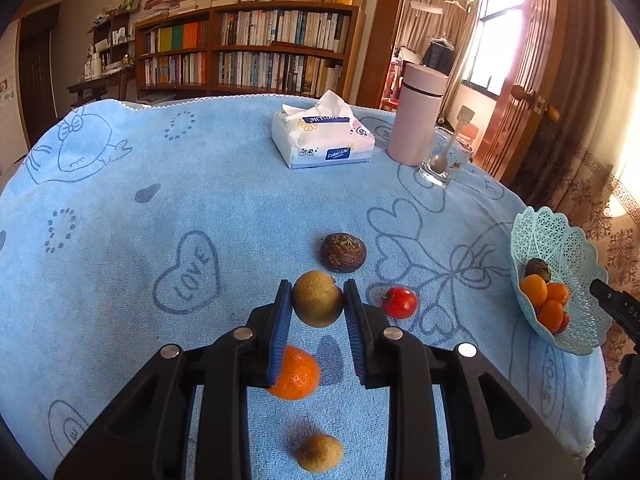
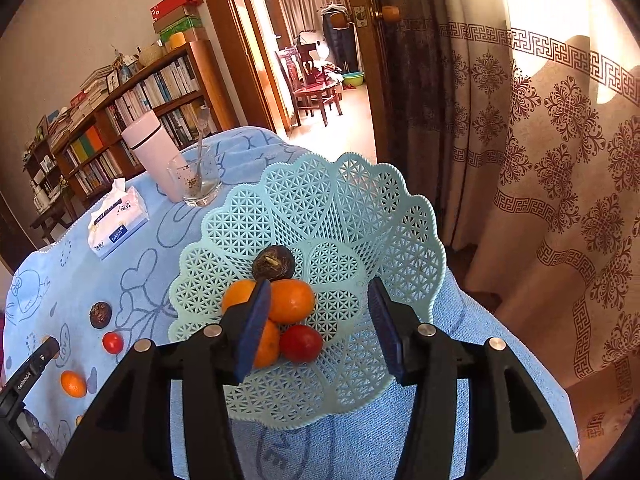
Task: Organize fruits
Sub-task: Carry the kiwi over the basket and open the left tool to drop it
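Fruits lie scattered on the tabletop point(image 1: 240, 184), which is covered by a light blue towel printed with hearts, "LOVE" and a cartoon figure. Beyond it I see a long wooden bookshelf point(image 1: 248, 48) packed with books, a doorway into a sunlit room, and patterned curtains point(image 2: 560, 160) on my right. At the far side of the tabletop stand a tissue pack point(image 1: 322, 136), a pink flask point(image 1: 416, 114) and, just beside it, a glass point(image 1: 444, 158) holding a spoon. My left gripper point(image 1: 317, 300) has its jaws closed on a brownish-green round fruit point(image 1: 317, 299), pinched between the blue pads. On the towel near it sit a dark wrinkled fruit point(image 1: 343, 252), a cherry tomato point(image 1: 400, 302), an orange point(image 1: 296, 376) partly hidden by the left jaw, and a second brownish round fruit point(image 1: 320, 453) closest to the camera. At the tabletop's right edge stands the pale turquoise lattice basket point(image 2: 352, 208) with a scalloped rim; in it I see three small oranges point(image 2: 291, 301), a red tomato point(image 2: 301, 343) and one dark wrinkled fruit point(image 2: 274, 264), clustered at its bottom. My right gripper point(image 2: 318, 324) hangs over the basket with its jaws spread wide and nothing between them.
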`<state>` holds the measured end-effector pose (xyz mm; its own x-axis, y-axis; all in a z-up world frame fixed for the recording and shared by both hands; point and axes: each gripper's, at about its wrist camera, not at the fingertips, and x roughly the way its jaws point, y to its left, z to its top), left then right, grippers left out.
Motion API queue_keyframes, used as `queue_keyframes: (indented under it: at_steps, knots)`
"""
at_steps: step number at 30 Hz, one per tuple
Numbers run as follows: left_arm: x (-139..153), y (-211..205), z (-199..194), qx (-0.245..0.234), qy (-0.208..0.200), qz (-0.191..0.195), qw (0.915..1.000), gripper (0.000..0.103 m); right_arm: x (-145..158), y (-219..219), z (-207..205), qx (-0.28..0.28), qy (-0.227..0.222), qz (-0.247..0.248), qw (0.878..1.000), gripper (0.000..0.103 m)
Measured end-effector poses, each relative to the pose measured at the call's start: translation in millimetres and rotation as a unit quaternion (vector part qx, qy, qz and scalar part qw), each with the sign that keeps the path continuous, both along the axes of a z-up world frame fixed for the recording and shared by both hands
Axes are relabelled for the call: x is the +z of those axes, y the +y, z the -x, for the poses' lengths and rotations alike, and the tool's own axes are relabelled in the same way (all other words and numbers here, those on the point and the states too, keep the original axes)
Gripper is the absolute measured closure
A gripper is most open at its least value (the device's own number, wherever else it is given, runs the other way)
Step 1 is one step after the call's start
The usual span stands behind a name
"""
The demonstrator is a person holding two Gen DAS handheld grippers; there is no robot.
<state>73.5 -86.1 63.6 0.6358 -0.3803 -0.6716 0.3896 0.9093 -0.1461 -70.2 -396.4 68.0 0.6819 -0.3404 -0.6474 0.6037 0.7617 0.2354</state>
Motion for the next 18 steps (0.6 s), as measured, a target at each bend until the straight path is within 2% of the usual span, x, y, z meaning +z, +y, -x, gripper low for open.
queue_keyframes:
  at_steps: [7,18]
  knots:
    - [4.3,-34.3,22.2,-0.049,0.002,0.001,0.9988,0.076,6.8,-8.8,10.1,-0.017,-0.024,0.013,0.999,0.051]
    - [1.5,-94.6,41.1,-0.120,0.025,0.003,0.9925,0.076,0.5,-10.9,12.7,-0.018,-0.041,0.028,0.999,0.051]
